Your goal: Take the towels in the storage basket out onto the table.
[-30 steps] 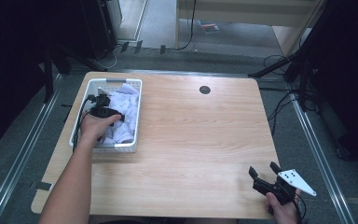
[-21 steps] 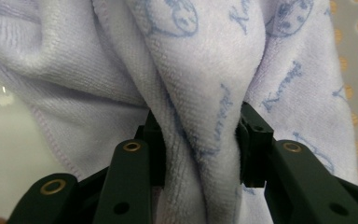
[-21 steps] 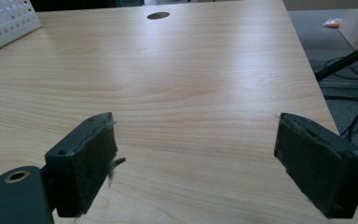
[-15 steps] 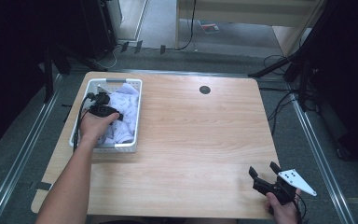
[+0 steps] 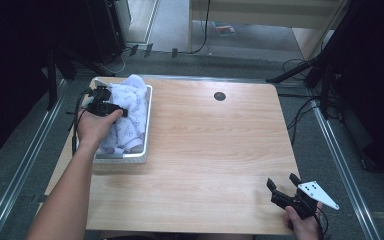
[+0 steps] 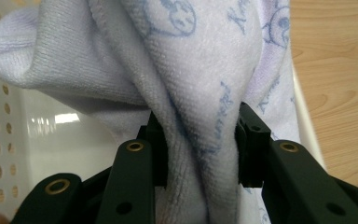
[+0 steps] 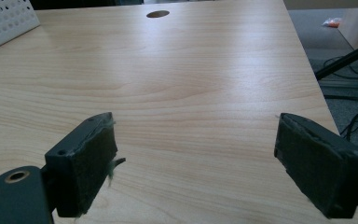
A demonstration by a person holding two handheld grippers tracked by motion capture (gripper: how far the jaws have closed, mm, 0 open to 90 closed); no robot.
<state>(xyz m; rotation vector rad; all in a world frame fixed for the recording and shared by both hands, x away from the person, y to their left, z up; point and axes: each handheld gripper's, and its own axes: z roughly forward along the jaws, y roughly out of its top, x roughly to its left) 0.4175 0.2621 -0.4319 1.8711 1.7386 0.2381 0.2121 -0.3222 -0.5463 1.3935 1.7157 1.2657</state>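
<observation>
The left hand-held gripper [image 6: 200, 154] is pinching a fold of the pale printed towel [image 5: 130, 112] inside the white basket [image 5: 147, 125], so lifting straight up should clear its rim, while the right hand-held gripper [image 5: 289, 194] is waiting released, well apart from the basket.

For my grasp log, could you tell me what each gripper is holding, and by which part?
The left gripper pinches a bunched fold of the towel over the basket. The right gripper is open and holds nothing.
</observation>
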